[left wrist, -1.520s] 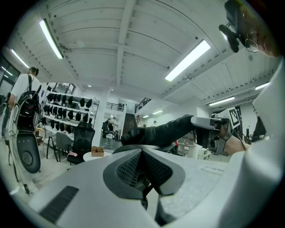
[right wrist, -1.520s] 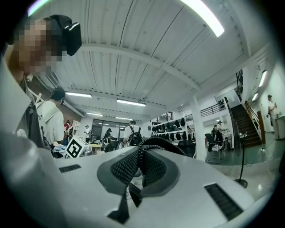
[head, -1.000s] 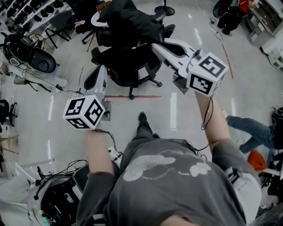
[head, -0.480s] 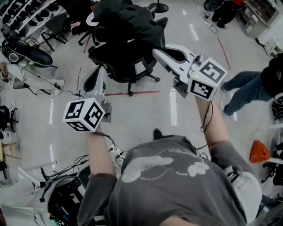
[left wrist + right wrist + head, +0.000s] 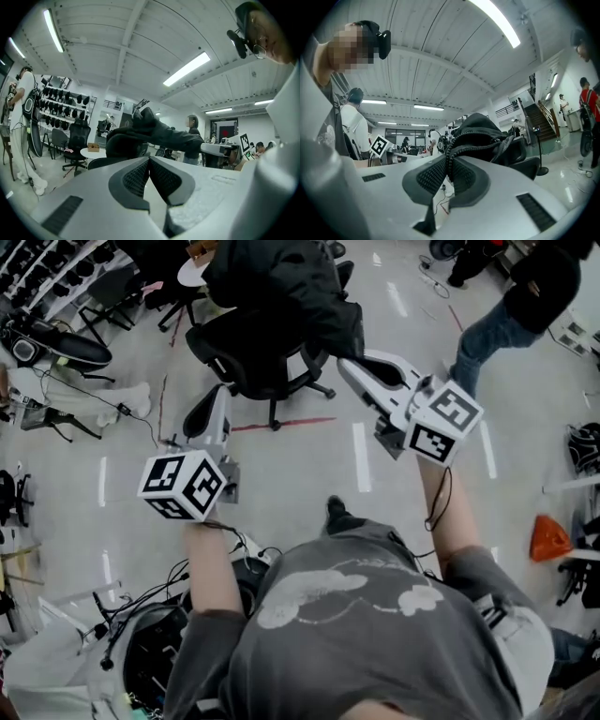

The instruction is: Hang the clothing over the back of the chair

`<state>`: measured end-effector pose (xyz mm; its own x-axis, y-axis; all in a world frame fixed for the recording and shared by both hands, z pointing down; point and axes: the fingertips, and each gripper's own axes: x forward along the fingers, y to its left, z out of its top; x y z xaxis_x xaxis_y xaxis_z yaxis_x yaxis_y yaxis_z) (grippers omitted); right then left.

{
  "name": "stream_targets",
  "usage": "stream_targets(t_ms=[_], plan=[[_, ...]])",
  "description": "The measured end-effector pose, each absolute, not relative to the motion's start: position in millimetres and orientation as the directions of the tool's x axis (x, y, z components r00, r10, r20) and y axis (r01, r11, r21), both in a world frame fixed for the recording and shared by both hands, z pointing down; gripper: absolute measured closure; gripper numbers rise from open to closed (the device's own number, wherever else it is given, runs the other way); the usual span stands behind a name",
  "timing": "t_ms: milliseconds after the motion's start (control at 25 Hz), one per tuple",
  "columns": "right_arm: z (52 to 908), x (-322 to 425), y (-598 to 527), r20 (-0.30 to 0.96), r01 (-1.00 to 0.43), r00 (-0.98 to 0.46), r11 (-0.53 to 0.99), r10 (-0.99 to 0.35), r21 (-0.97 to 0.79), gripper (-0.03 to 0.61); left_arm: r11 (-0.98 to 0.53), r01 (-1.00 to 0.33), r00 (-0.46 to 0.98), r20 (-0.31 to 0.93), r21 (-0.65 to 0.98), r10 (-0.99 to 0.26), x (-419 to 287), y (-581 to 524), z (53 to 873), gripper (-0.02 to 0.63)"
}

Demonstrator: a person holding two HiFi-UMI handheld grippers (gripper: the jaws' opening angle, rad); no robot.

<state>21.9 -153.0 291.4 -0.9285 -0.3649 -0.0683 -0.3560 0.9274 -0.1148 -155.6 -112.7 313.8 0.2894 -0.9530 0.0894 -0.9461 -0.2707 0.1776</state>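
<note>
We stand back from the black office chair (image 5: 253, 362), which sits on the pale floor (image 5: 309, 474) and is our marker for everything else. A bystander (image 5: 525, 287) in a dark top and jeans stands well off to the chair's right.

The dark clothing (image 5: 277, 282) lies heaped over the chair's back. It is bunched rather than spread, and one sleeve-like part trails off the chair's right side towards us.

Our right gripper (image 5: 349, 365) is just off that right side of the chair, pointing level at it, with its tip touching the trailing part. Its jaws are pressed together, and a thin ridged edge of the clothing runs down between the pads, so we read it as pinching that edge.

Our left gripper (image 5: 210, 397) is on our side of the chair, towards its left, near it but clear of both chair and clothing. It also points level at the chair. Its jaws are closed pad against pad with nothing between them.

A round white table (image 5: 93, 151) stands beyond the chair on its left, with a small box (image 5: 93, 147) on top. A red tape line (image 5: 281, 425) runs across the floor just on our side of the chair's base. A small orange object (image 5: 548, 538) lies well apart from the chair, far to its right and nearer us.
</note>
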Motion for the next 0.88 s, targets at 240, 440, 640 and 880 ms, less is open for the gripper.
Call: stream_targets(t_ms=[240, 440, 640, 880], plan=[[300.7, 10.6, -135.4, -0.047, -0.398, -0.912, 0.909, -0.406, -0.127, 0.580, -0.300, -0.934, 0.322, 0.093, 0.194, -0.942, -168.9, -95.6, 316.1, 0.611], [311.5, 4.7, -132.5, -0.015, -0.441, -0.896, 0.891, -0.445, -0.106, 0.580, -0.301, -0.930, 0.326, 0.096, 0.213, -0.940, -176.8, -87.8, 320.8, 0.611], [330.7, 3.9, -146.7, -0.002, -0.586, -0.807, 0.802, -0.591, -0.117, 0.544, -0.304, -0.927, 0.332, 0.103, 0.219, -0.938, -182.6, -68.8, 335.2, 0.611], [349.5, 33.3, -124.4, 0.022, -0.677, -0.729, 0.715, -0.685, -0.174, 0.343, -0.303, -0.929, 0.330, 0.104, 0.214, -0.938, -167.1, -28.8, 336.8, 0.611]])
